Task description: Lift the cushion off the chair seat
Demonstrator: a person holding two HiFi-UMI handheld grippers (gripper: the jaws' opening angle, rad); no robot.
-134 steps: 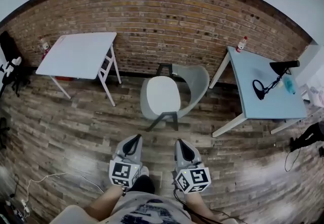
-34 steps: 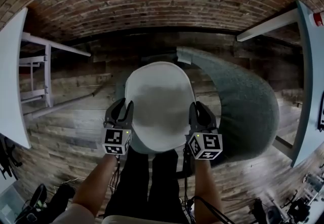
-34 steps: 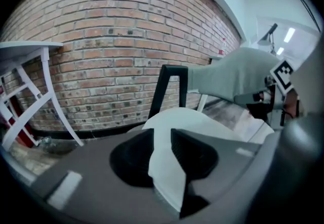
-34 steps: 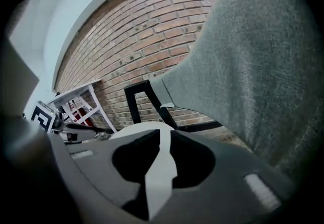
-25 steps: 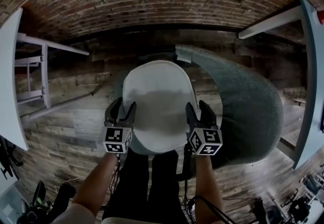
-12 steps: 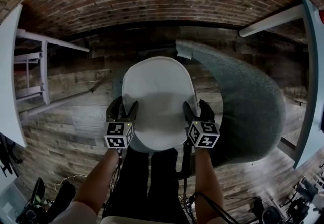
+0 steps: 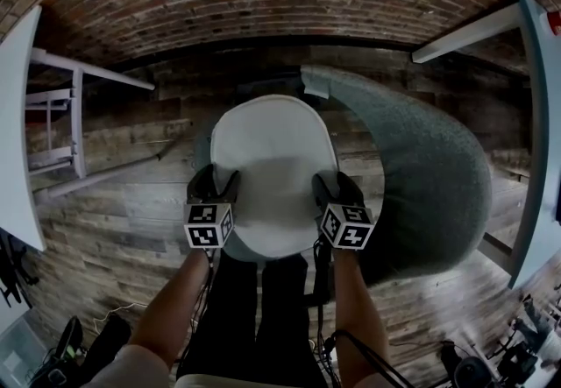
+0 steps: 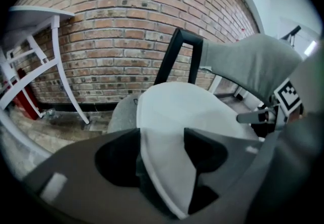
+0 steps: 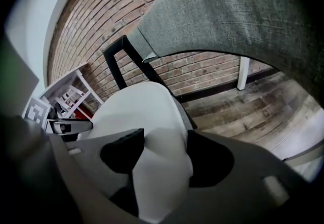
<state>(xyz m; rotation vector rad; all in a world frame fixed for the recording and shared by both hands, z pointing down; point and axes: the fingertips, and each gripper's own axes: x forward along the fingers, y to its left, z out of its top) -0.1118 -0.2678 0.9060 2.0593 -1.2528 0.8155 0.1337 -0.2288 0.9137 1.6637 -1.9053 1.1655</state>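
White cushion (image 7: 273, 169) lies on the seat of the grey chair (image 7: 421, 176), its side edges between the spread jaws of the left gripper (image 7: 216, 179), which just opened, and the right gripper (image 7: 334, 185), which just closed a little.

Here's the cushion (image 7: 273, 163): white, oval, smooth, lying flat on the chair seat (image 8: 120, 116), not lifted yet. It covers nearly the whole seat, and only a thin grey fabric rim peeks out along its left edge in the head view.
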